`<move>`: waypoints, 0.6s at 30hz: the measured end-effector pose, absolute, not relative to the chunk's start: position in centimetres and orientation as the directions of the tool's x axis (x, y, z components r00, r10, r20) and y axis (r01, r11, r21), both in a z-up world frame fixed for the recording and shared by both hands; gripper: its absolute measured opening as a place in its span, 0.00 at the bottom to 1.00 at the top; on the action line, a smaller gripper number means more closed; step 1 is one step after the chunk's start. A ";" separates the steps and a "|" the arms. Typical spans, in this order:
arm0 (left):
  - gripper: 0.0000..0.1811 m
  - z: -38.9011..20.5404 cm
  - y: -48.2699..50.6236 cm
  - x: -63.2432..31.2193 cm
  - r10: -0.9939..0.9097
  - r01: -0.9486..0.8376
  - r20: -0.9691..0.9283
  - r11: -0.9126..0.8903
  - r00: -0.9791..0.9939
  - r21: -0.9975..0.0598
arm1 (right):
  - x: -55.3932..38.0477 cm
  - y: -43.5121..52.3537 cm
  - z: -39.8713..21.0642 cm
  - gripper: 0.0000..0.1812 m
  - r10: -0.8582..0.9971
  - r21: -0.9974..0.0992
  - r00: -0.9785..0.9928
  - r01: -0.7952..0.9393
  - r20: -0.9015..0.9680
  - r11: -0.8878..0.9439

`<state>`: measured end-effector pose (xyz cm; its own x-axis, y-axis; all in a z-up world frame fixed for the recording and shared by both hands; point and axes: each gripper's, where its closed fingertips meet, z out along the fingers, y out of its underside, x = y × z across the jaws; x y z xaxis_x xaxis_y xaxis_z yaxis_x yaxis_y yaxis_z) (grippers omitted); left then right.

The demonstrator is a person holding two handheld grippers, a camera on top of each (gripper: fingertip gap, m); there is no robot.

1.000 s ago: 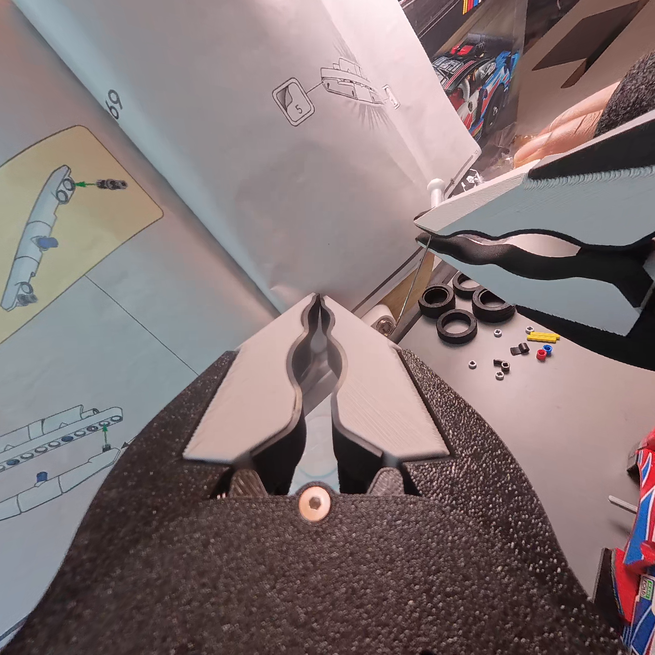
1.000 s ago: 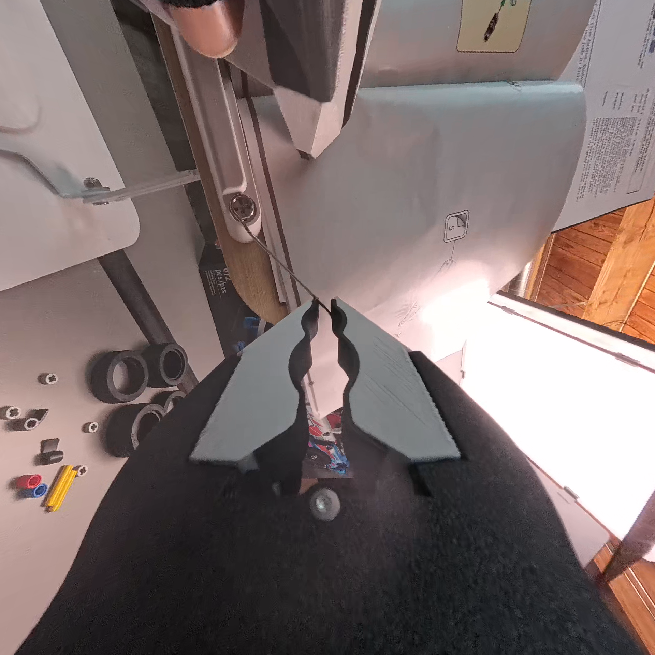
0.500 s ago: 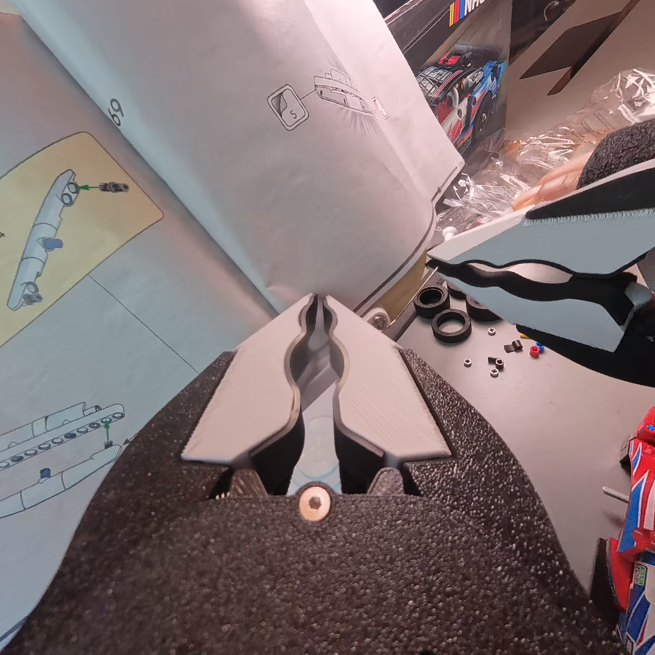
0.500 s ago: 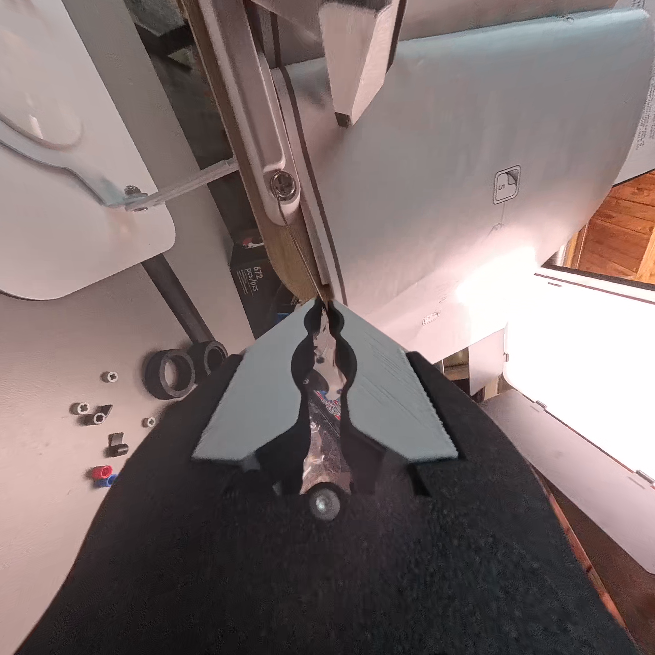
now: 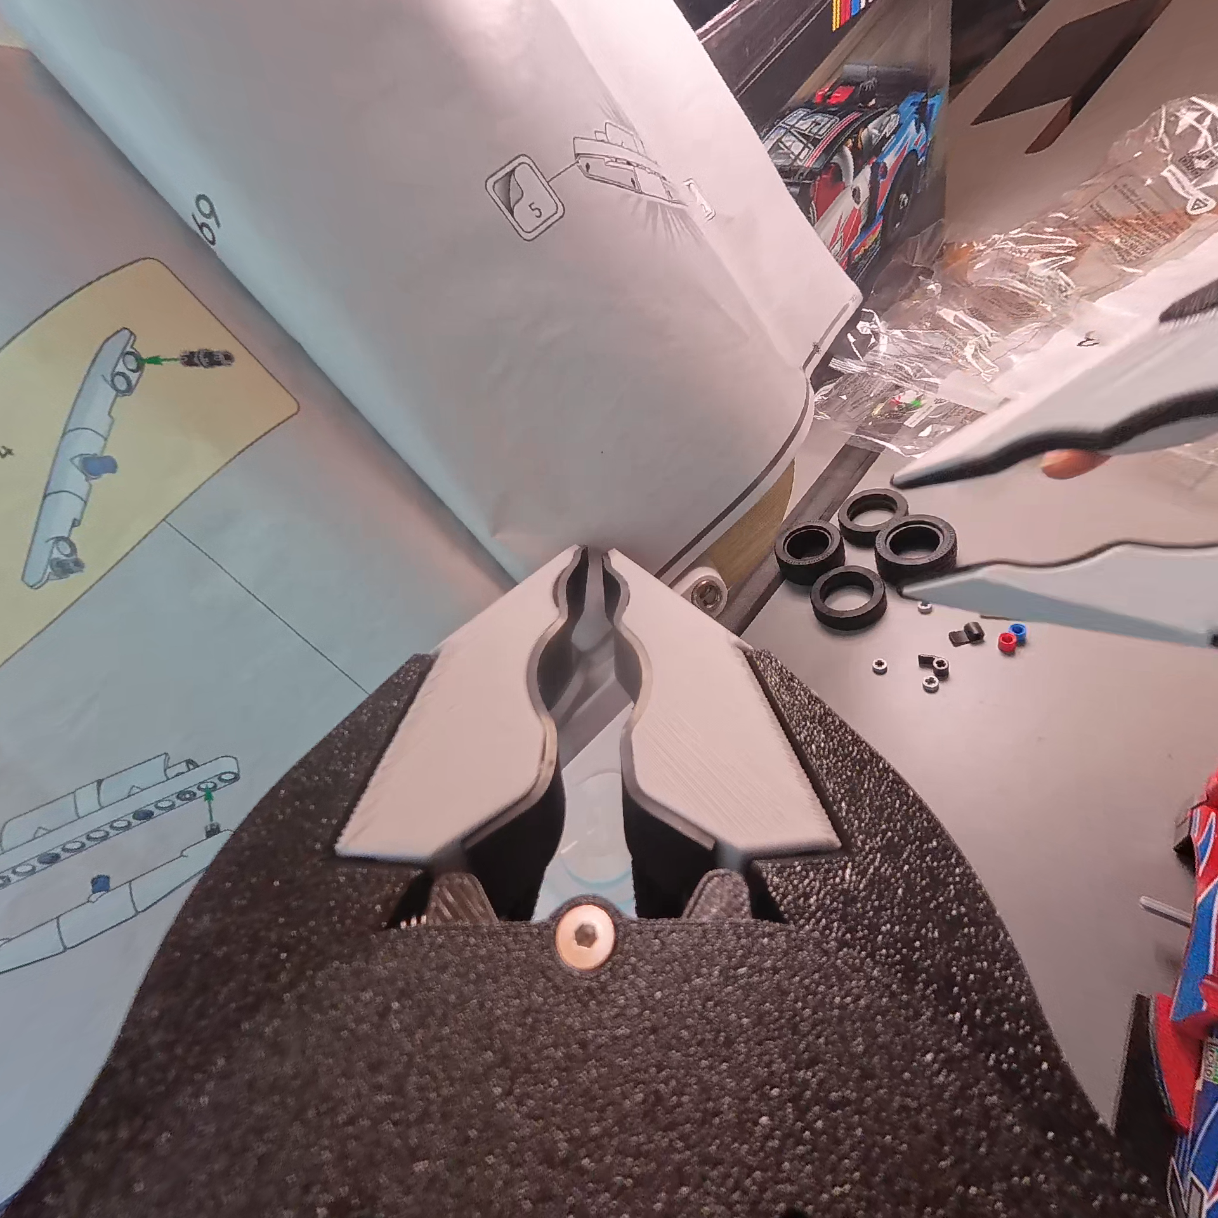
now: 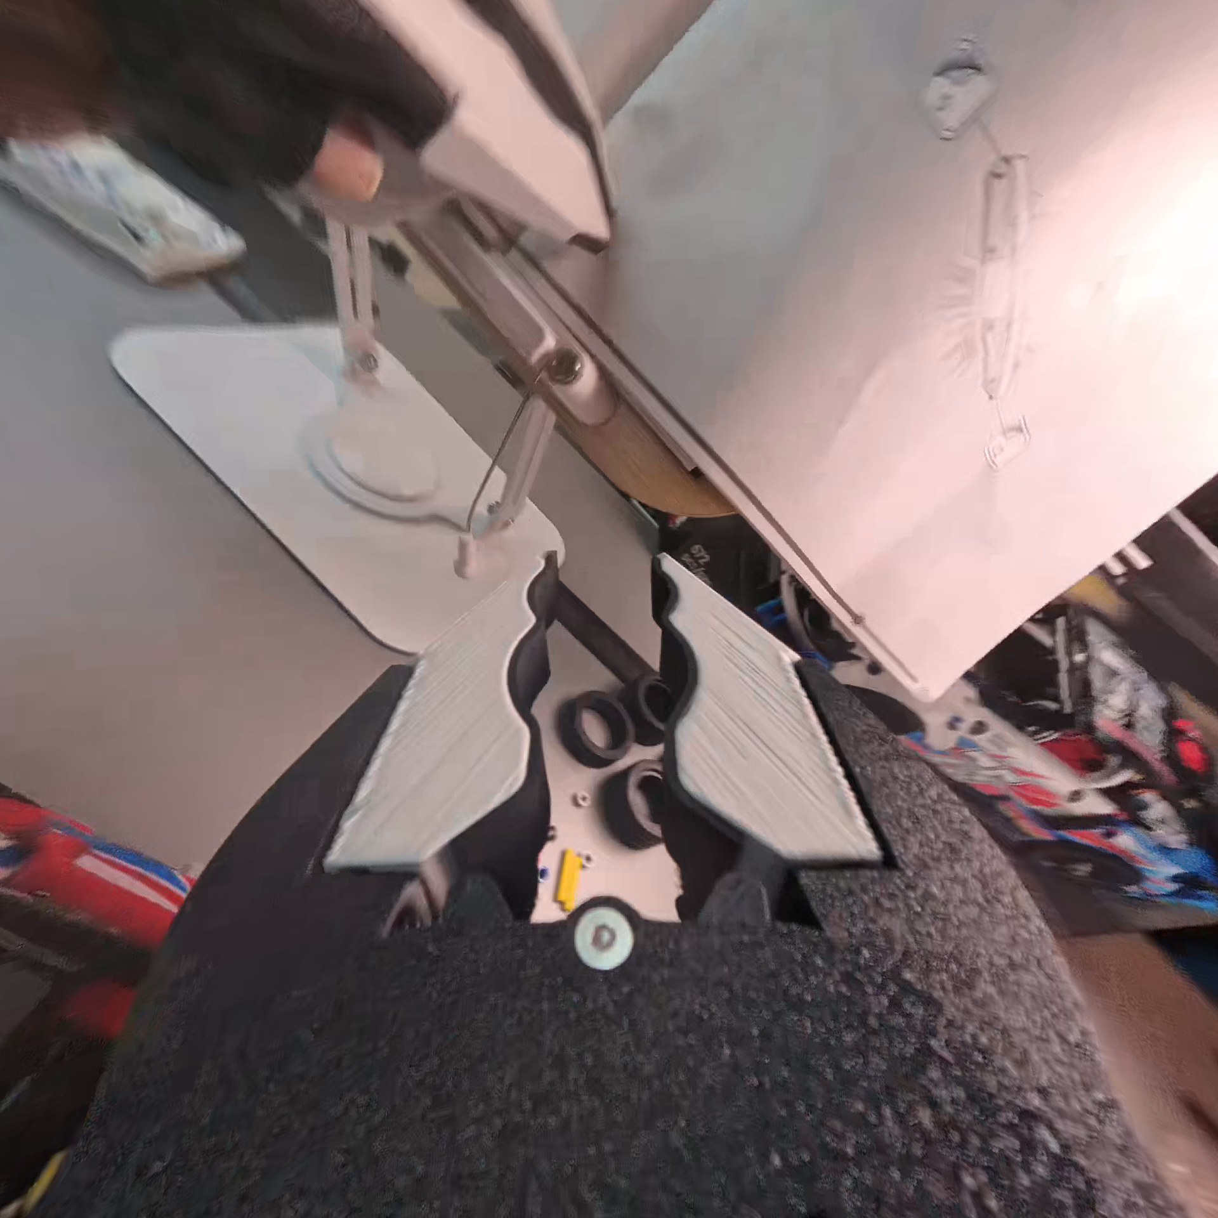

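**At the page's lower edge: one gripper pinched, one spread**

Between the fingertips of the left gripper sits the bottom edge of a curled page of the instruction booklet, the jaws nearly closed on the paper. That page bows up toward 12 o'clock, while the flat page with yellow-boxed diagrams lies at 9 o'clock. Just past the tips, at 1 o'clock, a metal bar with a screw on the book stand shows under the paper.

The right gripper hangs with jaws spread and nothing between them. In its own blurred view the black tyres lie on the grey table straight below the gap, with a yellow pin nearer the camera. The stand's white base plate is at 10 o'clock and a loose wire page clip near 11.

Risks, as I judge them: the thin sheet could crease or tear if the left pinch pulls sideways; it could also slip free and spring back. The right gripper's open fingers, low over the tyres, could scatter them or the small pins.
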<state>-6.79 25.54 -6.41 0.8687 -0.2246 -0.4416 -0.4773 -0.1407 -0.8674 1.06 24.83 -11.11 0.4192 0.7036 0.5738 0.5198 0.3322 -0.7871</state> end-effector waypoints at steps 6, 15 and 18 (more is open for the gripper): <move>0.02 -6.4 25.5 -6.8 -0.224 -0.473 -0.437 -0.143 0.871 -0.870 | 3.1 29.8 -6.4 0.52 0.824 -0.993 0.567 0.092 -0.005 -0.070; 0.02 -6.4 25.5 -6.8 -0.227 -0.475 -0.438 -0.148 0.870 -0.867 | -0.6 31.0 -5.2 0.29 0.821 -0.995 0.571 0.091 0.021 -0.037; 0.02 -6.4 25.5 -6.8 -0.229 -0.477 -0.439 -0.145 0.869 -0.867 | -0.5 30.0 -4.7 0.12 0.797 -0.992 0.593 0.118 0.113 0.052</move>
<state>-6.80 25.51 -6.38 0.8687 -0.2293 -0.4390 -0.4765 -0.1453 -0.8671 -0.53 29.99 -4.74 0.5934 0.7970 0.1127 0.1180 0.0524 -0.9916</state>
